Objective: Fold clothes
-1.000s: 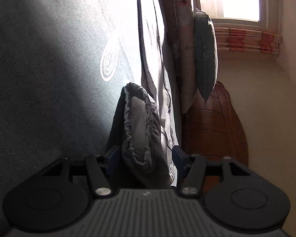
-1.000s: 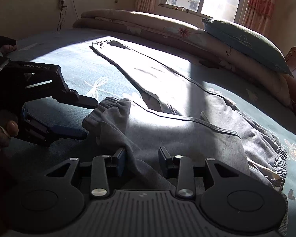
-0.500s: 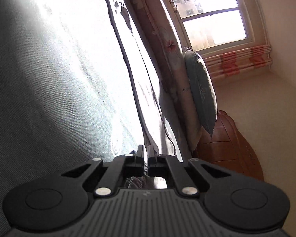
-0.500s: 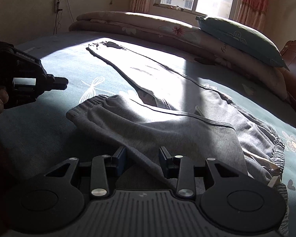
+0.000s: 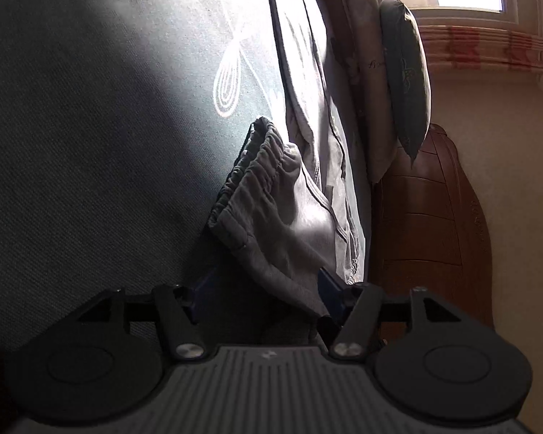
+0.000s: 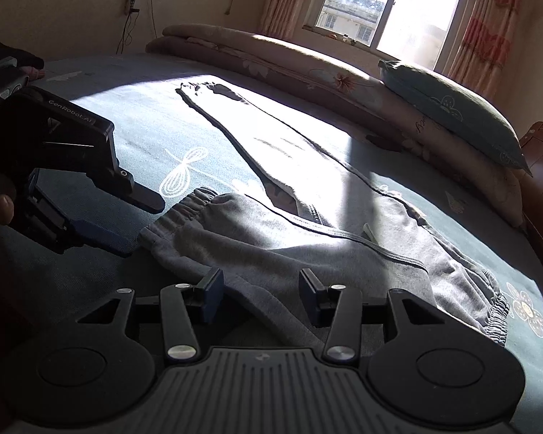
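The left gripper (image 6: pixel 141 224) is standing with its jaws apart, having just been opening, its tips at the elastic cuff (image 6: pixel 184 206) of the grey trousers (image 6: pixel 307 242); the pads are not pressing the cloth. At lower centre of the right wrist view, the right gripper (image 6: pixel 259 294) is also gaping, its jaws just widening, the folded leg lying loose between them. The trousers are lying across the teal bed (image 6: pixel 134 108), one leg stretching toward the upper left in sunlight. A pillow (image 6: pixel 449 112) is resting at upper right, below the window (image 6: pixel 387 3).
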The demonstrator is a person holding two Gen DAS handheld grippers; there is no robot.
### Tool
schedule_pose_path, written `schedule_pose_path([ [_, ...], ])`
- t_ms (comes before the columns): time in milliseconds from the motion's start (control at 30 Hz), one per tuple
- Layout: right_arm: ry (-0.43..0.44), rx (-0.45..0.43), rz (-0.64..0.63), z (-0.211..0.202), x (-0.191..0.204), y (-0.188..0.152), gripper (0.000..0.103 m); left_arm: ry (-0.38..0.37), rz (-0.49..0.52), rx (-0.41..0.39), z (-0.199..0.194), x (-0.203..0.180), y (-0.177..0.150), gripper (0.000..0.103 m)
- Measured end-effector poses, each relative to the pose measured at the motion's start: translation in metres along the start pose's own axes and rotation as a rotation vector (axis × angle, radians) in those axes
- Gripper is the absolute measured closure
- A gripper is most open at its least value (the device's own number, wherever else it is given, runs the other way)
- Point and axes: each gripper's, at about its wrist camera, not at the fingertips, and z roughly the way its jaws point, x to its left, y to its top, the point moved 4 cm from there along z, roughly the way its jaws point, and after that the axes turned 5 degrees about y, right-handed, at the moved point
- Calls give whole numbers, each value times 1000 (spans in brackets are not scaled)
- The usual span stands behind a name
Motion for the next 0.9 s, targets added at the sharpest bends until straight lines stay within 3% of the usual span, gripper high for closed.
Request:
schedule_pose_path([
  [100, -7, -9, 32, -2, -4, -1, 52, -114, -88, -36, 11, 11, -3, 37],
  [167, -14, -17, 60, -6, -7, -3, 52, -166, -94, -77, 13, 10, -2, 30],
  [233, -19, -24, 89, -9, -11, -6, 52, -193, -93, -114, 17, 9, -1, 30],
  [400, -31, -35, 172, -21, -23, -16, 52, -191, -80, -219, 16, 3, -3, 29],
  [533, -41, -31, 190, -28, -28, -23, 52, -194, 13, -289, 1, -12, -5, 28],
  [633, -22, -20, 180, -28, -26, -25, 51, -187, 70, -296, -7, -18, -4, 27],
  [733, -22, -11, 40, -20, -7, -18, 51, -179, 14, -272, -7, -11, -1, 27],
  [900, -49, 26, -326, 14, 40, -4, 51, -172, -17, -290, -21, -8, 10, 26],
])
